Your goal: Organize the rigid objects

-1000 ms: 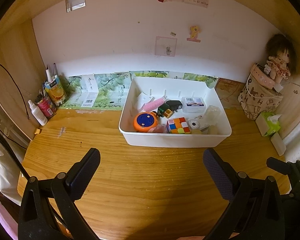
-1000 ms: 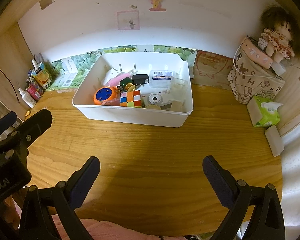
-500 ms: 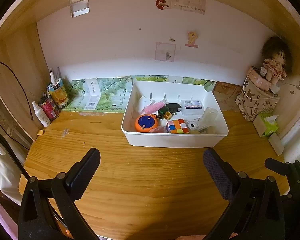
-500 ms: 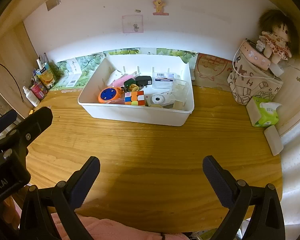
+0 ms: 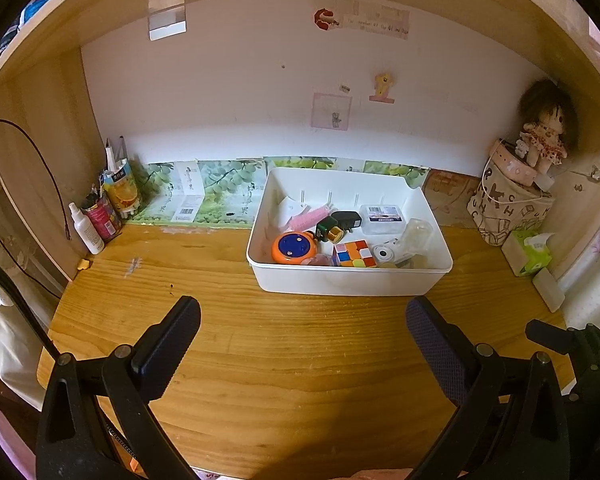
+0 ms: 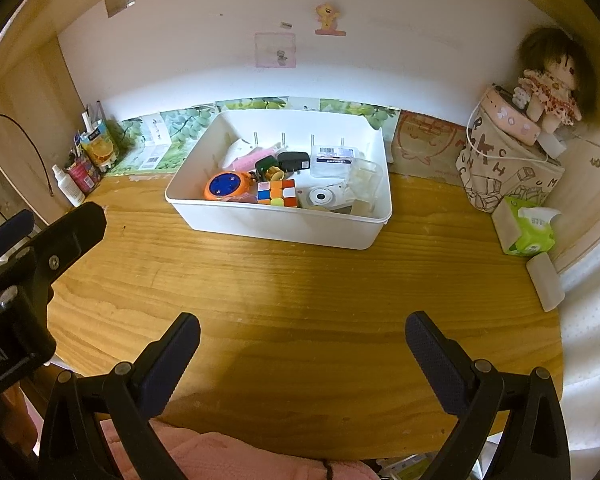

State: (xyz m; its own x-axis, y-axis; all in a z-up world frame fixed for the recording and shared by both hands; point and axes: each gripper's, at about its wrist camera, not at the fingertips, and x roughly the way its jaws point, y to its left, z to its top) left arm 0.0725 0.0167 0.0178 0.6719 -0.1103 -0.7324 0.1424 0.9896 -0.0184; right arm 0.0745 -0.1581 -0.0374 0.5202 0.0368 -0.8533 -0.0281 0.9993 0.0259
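Note:
A white plastic bin [image 5: 340, 280] [image 6: 284, 228] stands toward the back of the wooden desk. Inside lie an orange and blue round toy [image 5: 293, 247] [image 6: 228, 186], a colour cube [image 5: 354, 254] [image 6: 278, 193], a black charger [image 5: 346, 220] [image 6: 294, 161], a pink item [image 5: 310, 216], a clear flat box [image 5: 382, 214] [image 6: 334, 159] and a small white camera [image 6: 322, 197]. My left gripper [image 5: 302, 320] hangs open over the near desk, well short of the bin. My right gripper [image 6: 302, 338] is open too, nothing between its fingers.
Bottles and a juice carton [image 5: 120, 190] crowd the back left corner. At the right stand a printed bag [image 6: 500, 164] with a doll [image 6: 552, 80] on top, a green tissue pack [image 6: 526, 230] and a white block [image 6: 544, 280]. Pink cloth [image 6: 220, 456] lies below the desk's near edge.
Both grippers have drawn back and risen from the bin, which now looks smaller and farther. Both stay open. Nothing in the bin has moved.

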